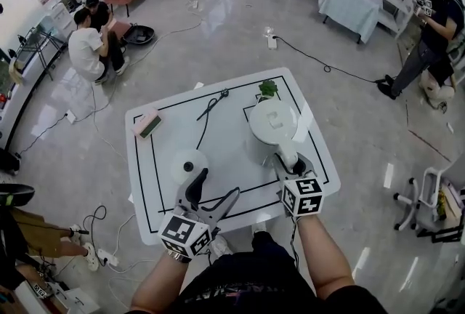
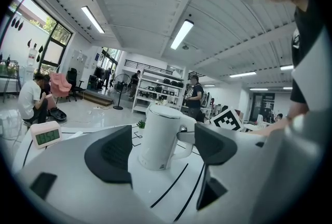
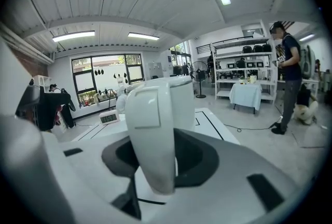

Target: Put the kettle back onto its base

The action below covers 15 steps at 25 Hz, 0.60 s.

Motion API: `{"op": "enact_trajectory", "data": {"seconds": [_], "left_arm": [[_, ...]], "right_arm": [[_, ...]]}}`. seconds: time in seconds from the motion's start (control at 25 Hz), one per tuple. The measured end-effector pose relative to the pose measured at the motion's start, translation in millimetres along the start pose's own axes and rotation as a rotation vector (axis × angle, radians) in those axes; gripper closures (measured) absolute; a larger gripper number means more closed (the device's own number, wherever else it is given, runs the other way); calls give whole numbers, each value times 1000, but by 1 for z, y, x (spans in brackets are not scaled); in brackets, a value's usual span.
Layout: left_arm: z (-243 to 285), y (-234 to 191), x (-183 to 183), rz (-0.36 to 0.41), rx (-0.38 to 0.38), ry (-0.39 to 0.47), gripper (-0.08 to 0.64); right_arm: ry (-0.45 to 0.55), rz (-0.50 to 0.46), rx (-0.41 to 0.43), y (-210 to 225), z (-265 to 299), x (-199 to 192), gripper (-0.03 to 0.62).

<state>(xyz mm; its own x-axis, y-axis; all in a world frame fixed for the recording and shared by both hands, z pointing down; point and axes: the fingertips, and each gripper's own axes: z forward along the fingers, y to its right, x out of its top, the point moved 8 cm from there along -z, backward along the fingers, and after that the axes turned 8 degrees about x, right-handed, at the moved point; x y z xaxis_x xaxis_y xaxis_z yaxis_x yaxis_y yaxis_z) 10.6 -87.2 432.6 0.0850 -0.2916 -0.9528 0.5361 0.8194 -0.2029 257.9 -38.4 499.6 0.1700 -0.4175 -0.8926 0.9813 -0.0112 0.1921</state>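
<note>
A white kettle (image 1: 272, 123) stands upright on the right half of the white table (image 1: 232, 160). Its round white base (image 1: 189, 163) lies apart from it on the left half, with a black cord (image 1: 209, 107) running toward the far edge. My right gripper (image 1: 289, 158) reaches the kettle from the near side. In the right gripper view the handle (image 3: 153, 129) fills the gap, and both dark pads of the right gripper (image 3: 155, 158) rest against it. My left gripper (image 1: 216, 183) is open and empty just beside the base. In the left gripper view the kettle (image 2: 158, 137) shows between the left gripper's (image 2: 162, 148) spread jaws.
A small pink-and-green clock (image 1: 147, 123) sits at the table's far left, and a little green plant (image 1: 268, 89) at the far edge behind the kettle. Black lines mark the tabletop. A person sits on the floor (image 1: 91, 51) far left; another stands (image 1: 429, 36) far right.
</note>
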Motion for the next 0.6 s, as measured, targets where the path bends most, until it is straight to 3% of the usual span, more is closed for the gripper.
{"op": "enact_trajectory", "data": {"seconds": [0.6], "left_arm": [[0,-14,11,-4,55,38,192]], "right_arm": [[19,-43,56,6,3,1,460]]}}
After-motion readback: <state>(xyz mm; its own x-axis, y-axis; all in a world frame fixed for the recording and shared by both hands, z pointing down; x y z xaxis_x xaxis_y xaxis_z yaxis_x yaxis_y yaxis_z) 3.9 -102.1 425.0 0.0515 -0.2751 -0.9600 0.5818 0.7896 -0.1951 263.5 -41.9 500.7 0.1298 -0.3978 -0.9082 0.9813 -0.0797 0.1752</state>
